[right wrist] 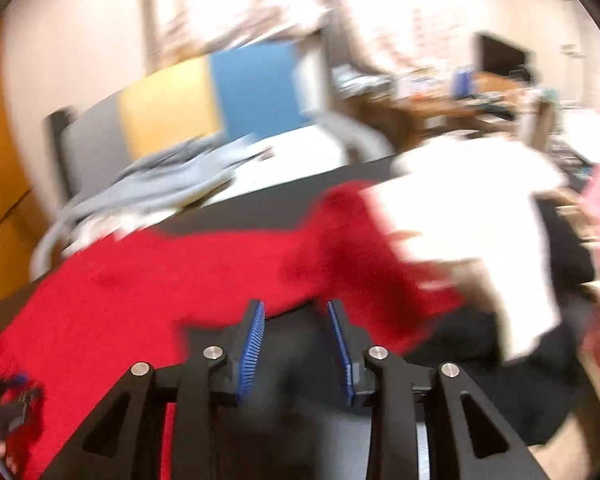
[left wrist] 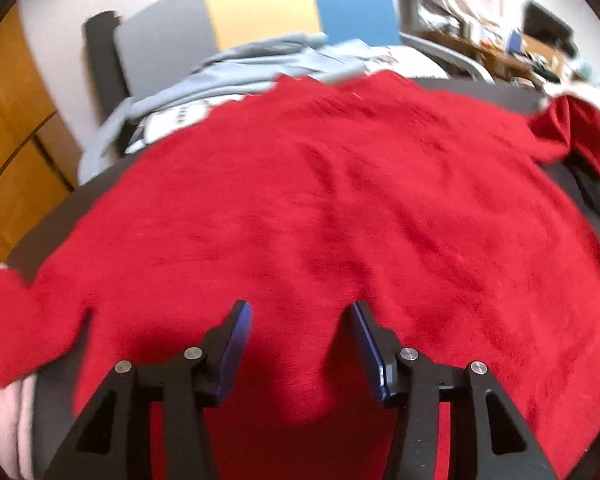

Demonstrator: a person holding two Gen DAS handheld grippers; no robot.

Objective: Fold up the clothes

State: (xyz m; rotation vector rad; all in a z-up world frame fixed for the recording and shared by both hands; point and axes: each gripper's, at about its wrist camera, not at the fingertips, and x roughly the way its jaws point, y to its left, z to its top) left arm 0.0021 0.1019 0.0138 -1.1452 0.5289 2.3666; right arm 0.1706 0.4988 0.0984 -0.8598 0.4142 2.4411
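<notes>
Now I see the red sweater (left wrist: 320, 200) spread flat on the dark counter (left wrist: 100, 184). My left tongs (left wrist: 300, 312) are apart, with a fold of the sweater between the two fingers. My right tongs (right wrist: 296, 312) are also apart and hold nothing, just beside the sweater edge. Near them lies a white shirt (right wrist: 472, 216). Behind the counter a grey-blue garment (left wrist: 228, 76) lies on a chair (left wrist: 260, 8).

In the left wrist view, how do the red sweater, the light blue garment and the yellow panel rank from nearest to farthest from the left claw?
From the left claw:
1. Red sweater, directly at the fingertips.
2. Light blue garment, behind, upper left.
3. Yellow panel, at the back.
</notes>
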